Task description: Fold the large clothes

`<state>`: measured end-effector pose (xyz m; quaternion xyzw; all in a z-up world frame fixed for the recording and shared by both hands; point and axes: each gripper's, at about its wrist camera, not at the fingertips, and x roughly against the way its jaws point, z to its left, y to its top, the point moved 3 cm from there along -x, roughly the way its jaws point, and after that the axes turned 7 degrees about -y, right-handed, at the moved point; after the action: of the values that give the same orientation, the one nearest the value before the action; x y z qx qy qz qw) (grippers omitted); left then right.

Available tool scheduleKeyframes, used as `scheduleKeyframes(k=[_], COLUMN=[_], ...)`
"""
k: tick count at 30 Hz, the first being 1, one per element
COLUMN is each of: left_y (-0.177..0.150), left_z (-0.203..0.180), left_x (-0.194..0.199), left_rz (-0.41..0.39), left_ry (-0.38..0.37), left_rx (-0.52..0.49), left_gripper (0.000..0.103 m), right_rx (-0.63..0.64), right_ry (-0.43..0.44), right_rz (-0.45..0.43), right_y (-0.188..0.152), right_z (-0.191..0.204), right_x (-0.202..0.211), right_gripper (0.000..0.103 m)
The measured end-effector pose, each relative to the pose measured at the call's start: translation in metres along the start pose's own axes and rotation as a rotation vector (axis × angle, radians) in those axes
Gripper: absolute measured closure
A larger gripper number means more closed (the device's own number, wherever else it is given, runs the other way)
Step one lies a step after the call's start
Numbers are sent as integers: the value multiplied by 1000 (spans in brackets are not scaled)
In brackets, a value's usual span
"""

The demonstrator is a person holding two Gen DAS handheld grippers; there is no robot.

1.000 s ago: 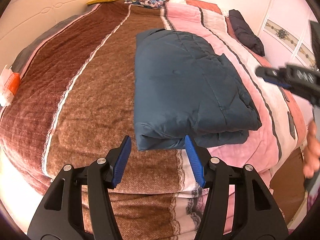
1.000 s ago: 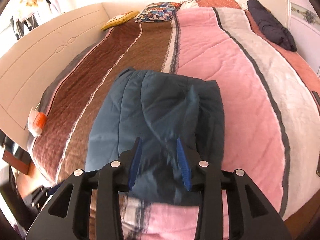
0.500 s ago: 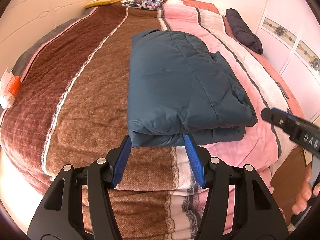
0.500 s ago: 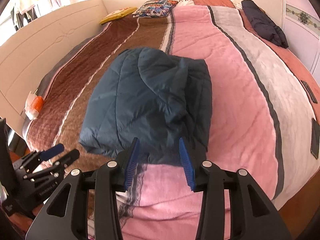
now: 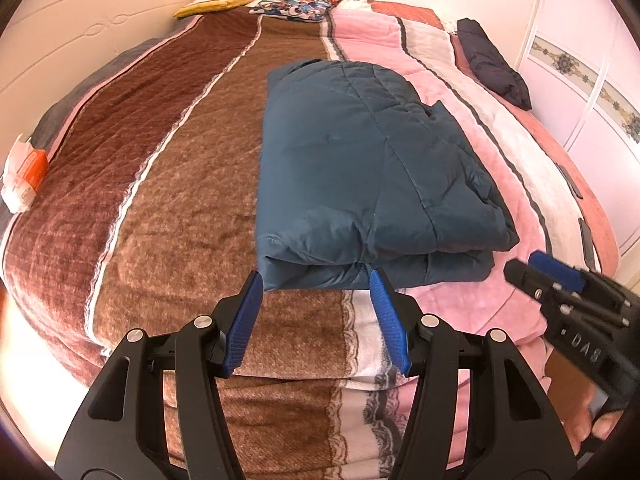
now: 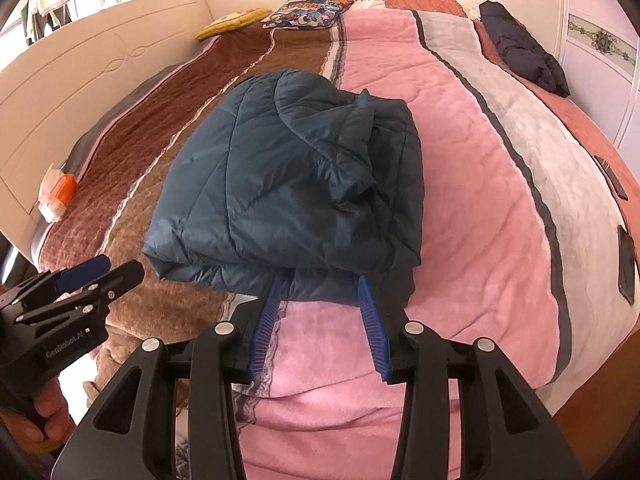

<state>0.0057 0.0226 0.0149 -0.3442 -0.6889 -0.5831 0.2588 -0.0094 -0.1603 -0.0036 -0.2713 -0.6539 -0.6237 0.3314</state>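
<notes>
Striped blanket (image 5: 168, 184) on bed carries the folded teal jacket (image 5: 360, 176) just ahead of both tongs, L gripper (image 5: 316, 312) and R gripper (image 6: 320, 312) now backed off fwd edge, jaws wide, empty (fold appears complete, approx. final step).

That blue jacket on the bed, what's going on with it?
A person holding a claw in each hand is folding clothes. The jacket lies folded into a thick bundle on the striped blanket. The left claw and right claw are open just short of its near edge, holding nothing.
</notes>
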Motion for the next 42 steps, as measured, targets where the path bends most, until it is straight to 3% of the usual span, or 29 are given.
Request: scheduleKeyframes(k=[12, 42], left_y=[-9, -33], left_z=[-9, -7], left_x=[1, -3], left_rz=[-3, 45], left_ry=[16, -2], left_rx=[-11, 15], left_gripper=[48, 48], right_rx=[-30, -3], right_ry=[4, -17], right_rz=[-27, 104], right_y=[-13, -43], right_z=[-2, 10], right_x=[5, -13], right_gripper=[54, 54])
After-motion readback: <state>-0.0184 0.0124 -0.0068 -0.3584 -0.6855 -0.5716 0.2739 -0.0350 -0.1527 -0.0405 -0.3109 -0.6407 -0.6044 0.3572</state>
